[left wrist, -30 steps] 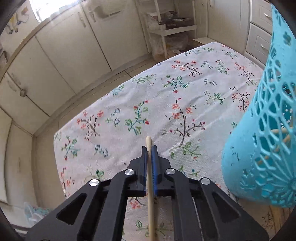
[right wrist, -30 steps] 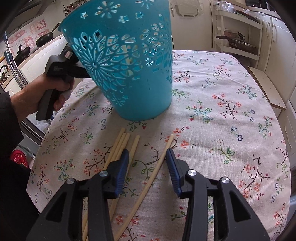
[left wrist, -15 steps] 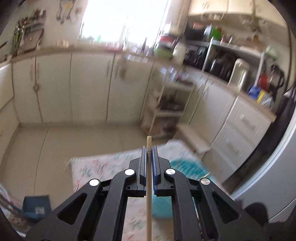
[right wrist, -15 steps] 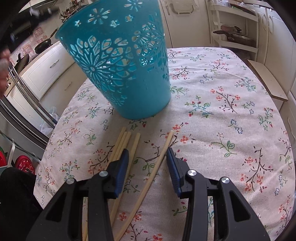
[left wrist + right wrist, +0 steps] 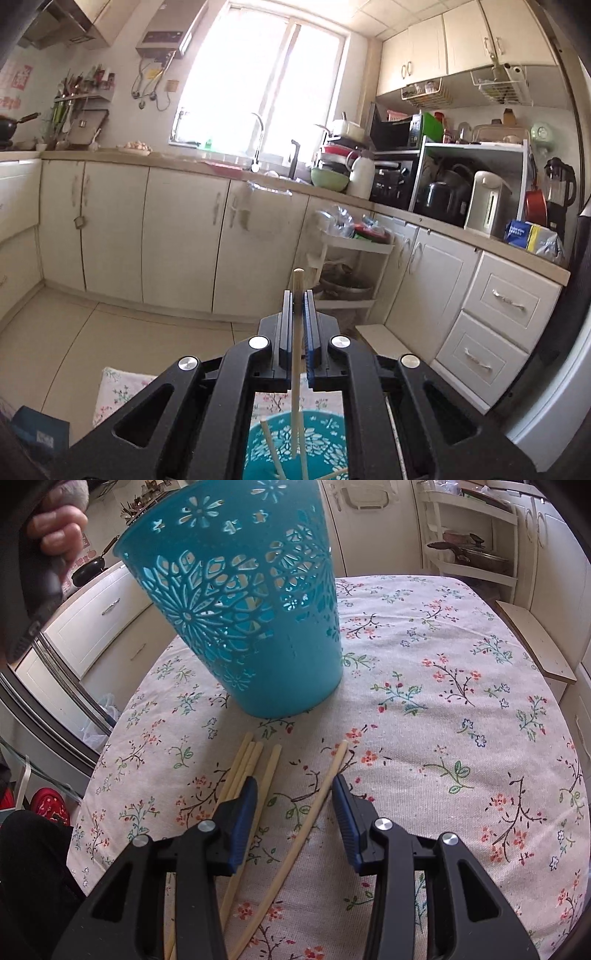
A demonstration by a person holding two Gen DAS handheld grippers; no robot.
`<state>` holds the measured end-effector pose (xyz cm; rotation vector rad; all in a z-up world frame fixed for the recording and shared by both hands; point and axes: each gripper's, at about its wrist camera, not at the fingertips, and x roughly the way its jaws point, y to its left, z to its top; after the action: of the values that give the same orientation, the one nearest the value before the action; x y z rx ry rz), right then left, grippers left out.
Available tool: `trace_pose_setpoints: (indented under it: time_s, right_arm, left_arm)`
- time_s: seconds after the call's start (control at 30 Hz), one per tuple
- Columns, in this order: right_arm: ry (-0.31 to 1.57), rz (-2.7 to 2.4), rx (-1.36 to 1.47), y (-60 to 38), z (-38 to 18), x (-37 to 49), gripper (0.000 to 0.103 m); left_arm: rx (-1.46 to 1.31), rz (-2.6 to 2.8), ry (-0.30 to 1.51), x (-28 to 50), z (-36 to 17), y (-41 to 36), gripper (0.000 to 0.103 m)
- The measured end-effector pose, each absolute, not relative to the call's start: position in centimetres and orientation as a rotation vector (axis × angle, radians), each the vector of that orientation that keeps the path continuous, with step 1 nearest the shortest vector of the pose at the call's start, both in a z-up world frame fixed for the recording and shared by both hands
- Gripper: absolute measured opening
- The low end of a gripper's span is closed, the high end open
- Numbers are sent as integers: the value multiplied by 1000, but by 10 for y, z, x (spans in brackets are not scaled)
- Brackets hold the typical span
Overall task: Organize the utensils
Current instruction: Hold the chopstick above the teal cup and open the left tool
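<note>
My left gripper (image 5: 297, 295) is shut on a wooden chopstick (image 5: 296, 354) held upright, its lower end inside the teal cut-out basket (image 5: 317, 443) directly below, where other chopsticks lean. In the right wrist view the basket (image 5: 251, 627) stands on the floral tablecloth (image 5: 461, 709). My right gripper (image 5: 295, 786) is open and empty, low over several loose chopsticks. One chopstick (image 5: 314, 808) lies between its fingers, and a bundle (image 5: 243, 764) lies by the left finger.
The hand holding the left gripper (image 5: 55, 528) is at the upper left, above the basket. Kitchen cabinets (image 5: 184, 236), a shelf cart (image 5: 354, 258) and drawers (image 5: 498, 314) surround the table. The table edge (image 5: 546, 657) falls off on the right.
My left gripper tilted up from facing the tabletop to level, bringing the chopstick upright over the basket with its lower end inside. The right gripper barely moved.
</note>
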<state>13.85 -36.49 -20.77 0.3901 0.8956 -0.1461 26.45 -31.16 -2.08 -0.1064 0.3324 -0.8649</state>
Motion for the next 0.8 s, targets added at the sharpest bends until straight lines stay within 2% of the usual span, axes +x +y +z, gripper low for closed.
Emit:
trace_pose_setpoints:
  time_s: [0.37,0.43,0.5,0.6,0.7,0.8]
  right_arm:
    - [895,-146,382,-365,-207,138,42]
    - [895,-145,385,-366,-207,138,42]
    - [893,-140,398,-367,-207,136,42]
    - [891,-148,381,-366,-207,135,42]
    - [896,-167,343,-360,-206,138,42]
    - [904,-183,313,-356,-206,140,43]
  left_arm:
    - [80,-880,475,260,-64,-313,7]
    - [85,-867,482,253,-65,-298,15]
    - [64,-838,476,246,-62,-278,42]
    - [8,-784,461,238,-61,-240,62]
    - [-17,-734,468,236,-72,-206,70]
    - [-56,-677,507,243,-90,-180,73]
